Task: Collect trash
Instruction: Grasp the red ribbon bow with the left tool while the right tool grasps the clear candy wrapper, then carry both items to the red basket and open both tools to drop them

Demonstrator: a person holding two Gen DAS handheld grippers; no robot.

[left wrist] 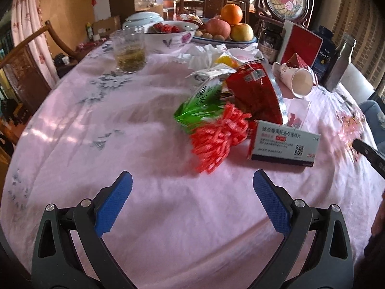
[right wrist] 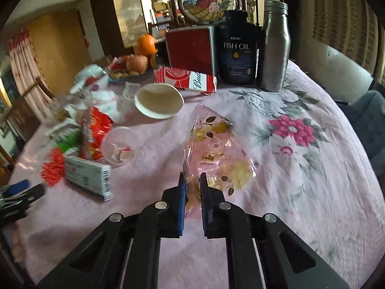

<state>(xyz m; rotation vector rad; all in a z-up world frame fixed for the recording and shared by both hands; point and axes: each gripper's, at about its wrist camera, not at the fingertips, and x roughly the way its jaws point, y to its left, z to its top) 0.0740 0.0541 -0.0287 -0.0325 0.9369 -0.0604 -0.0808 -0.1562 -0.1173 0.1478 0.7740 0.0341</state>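
Trash lies on the pink tablecloth (left wrist: pixel 108 125): a red ribbon bow (left wrist: pixel 216 139), a green wrapper (left wrist: pixel 199 106), a red snack bag (left wrist: pixel 255 91), a medicine box (left wrist: pixel 284 144), a tipped paper cup (left wrist: pixel 298 79) and crumpled tissues (left wrist: pixel 207 55). My left gripper (left wrist: pixel 192 175) hangs open just short of the bow, nothing between its pads. In the right wrist view, my right gripper (right wrist: pixel 193 180) is shut on the near edge of a clear leaf-printed plastic wrapper (right wrist: pixel 221 154). A clear plastic cup (right wrist: pixel 118 145) and a red beer carton (right wrist: pixel 187 80) lie beyond.
A fish oil bottle (right wrist: pixel 237 48), a steel flask (right wrist: pixel 274 45) and a red box (right wrist: pixel 192 48) stand at the back. A glass of tea (left wrist: pixel 130 50), a flowered bowl (left wrist: pixel 170 36) and a fruit plate (left wrist: pixel 226 29) sit farther off. A wooden chair (left wrist: pixel 24 55) stands left.
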